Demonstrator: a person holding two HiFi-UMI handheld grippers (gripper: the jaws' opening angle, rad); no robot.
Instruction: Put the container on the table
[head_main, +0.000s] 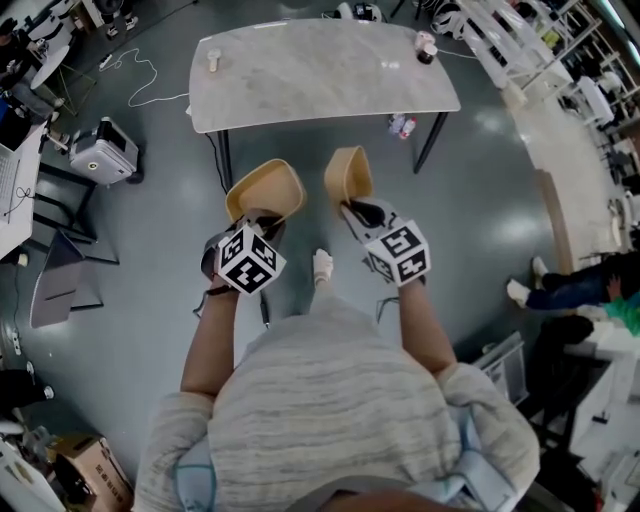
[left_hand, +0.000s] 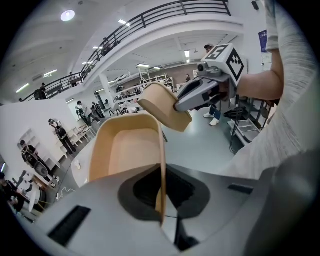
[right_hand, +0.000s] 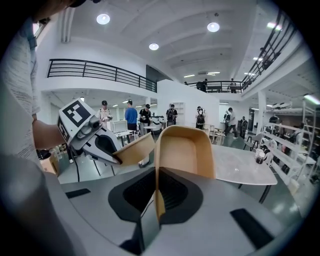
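Right now both tongs are occupied. The left tongs are clamped shut on the thin side wall of the left container, a tan tub with rounded corners. In the left gripper view that wall runs edge-on straight down between the jaws, and the tub's open hollow faces the camera. The right tongs are pinched in the same manner on the wall of the right container, a matching tan tub. Seen from the left gripper view it is tilted, with its underside showing.

Both tubs hang in the air over the grey floor, side by side and close together without touching. They sit between the person and the near edge of the desk, and neither rests on it. The desk has a pale marbled top on dark legs. A small white cup stands near its left far corner and a dark jar near its right far corner. A few bottles stand on the floor beneath the right end. One white shoe of the person shows between the two forearms
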